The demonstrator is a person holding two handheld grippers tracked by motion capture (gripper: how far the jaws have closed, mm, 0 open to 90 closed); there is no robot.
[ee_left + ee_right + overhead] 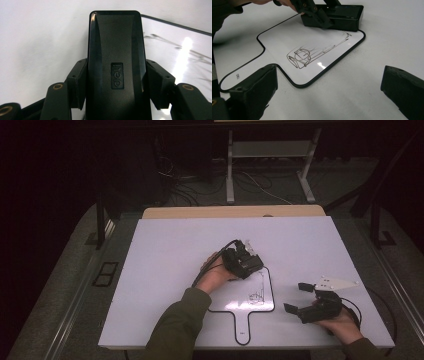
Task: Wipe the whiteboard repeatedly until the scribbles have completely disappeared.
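Black eraser sits on top corner of small whiteboard, mid tabletop — left tool squeezes it tight. Press flat, rub over scribble. Right tool wide open, holds nothing — keep off board.

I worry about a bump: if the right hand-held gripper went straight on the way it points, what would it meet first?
Probably the paddle-shaped whiteboard: it lies flat right ahead of the open right hand-held gripper. Farther on is the black eraser held by the left hand-held gripper. Depth is uncertain.
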